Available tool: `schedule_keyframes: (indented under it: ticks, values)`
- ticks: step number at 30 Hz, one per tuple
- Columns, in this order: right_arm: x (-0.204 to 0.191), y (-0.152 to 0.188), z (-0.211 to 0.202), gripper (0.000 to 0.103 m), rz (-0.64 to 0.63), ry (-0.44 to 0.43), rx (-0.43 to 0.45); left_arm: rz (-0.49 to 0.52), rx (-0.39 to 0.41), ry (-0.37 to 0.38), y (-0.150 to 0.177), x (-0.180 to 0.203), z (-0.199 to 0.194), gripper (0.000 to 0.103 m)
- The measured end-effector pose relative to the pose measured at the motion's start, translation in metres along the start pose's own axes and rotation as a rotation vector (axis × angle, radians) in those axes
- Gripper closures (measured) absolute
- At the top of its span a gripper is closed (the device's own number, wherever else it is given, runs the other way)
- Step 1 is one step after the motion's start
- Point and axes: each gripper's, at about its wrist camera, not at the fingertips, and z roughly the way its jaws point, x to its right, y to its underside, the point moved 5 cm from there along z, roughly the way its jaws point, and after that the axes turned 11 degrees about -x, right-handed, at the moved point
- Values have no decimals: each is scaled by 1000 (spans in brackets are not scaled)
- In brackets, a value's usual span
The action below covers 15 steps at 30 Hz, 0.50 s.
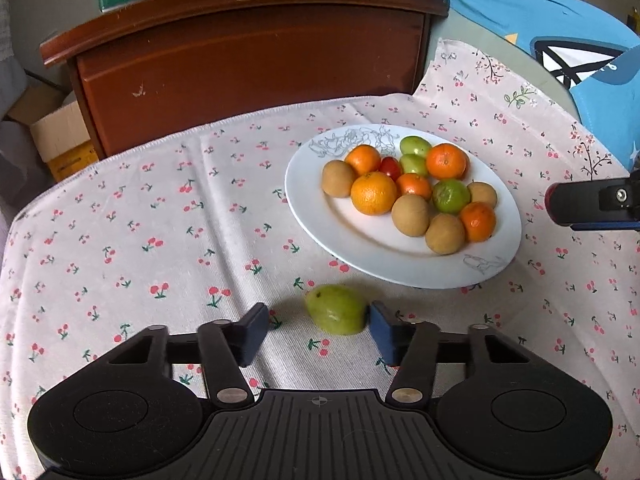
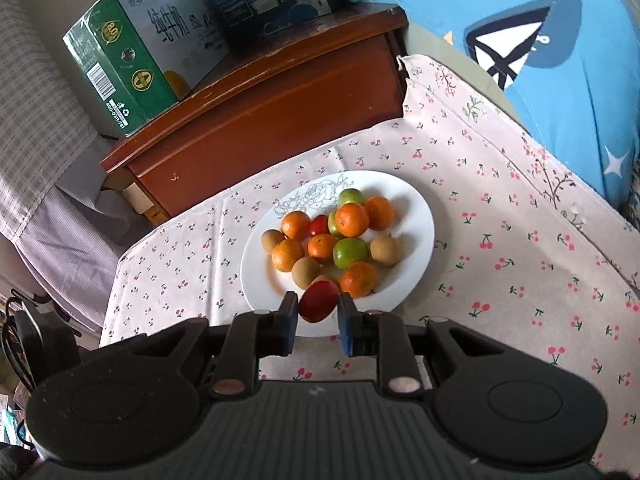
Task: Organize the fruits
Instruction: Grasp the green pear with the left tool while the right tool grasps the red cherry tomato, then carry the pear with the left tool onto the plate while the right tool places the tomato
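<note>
White plate [image 1: 352, 240] heaped with orange mandarins, tan round fruits, green fruits and a small red one, set on a cherry-print cloth [image 1: 160, 220] toward its right half, near the far edge. Nearer the front edge, just short of the plate rim, a lone green fruit [image 1: 336, 309] lying between the spread pads of the left gripper [image 1: 318, 330], right pad touching, left pad apart; open cloth stretching left. Right gripper [image 2: 318, 322] pinching a red fruit [image 2: 319, 301] over the plate's near rim.
</note>
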Motion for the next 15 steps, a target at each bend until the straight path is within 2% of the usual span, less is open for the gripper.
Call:
schedule_keyframes:
  ticks: [2,4,8,15]
  values:
    - [0,-1,1,82,2,-4,1,-3,4,12,0,1,1,67]
    - [0,-2,2,82,7,-8,-3,4,10,22,0,4,1,71]
    - [1,-2,3,82,4,-3,1,10,18,12,1,7,1,71]
    - [6,-5,2,82,26,2,13,-64,60,34,-9,-5,-18,72]
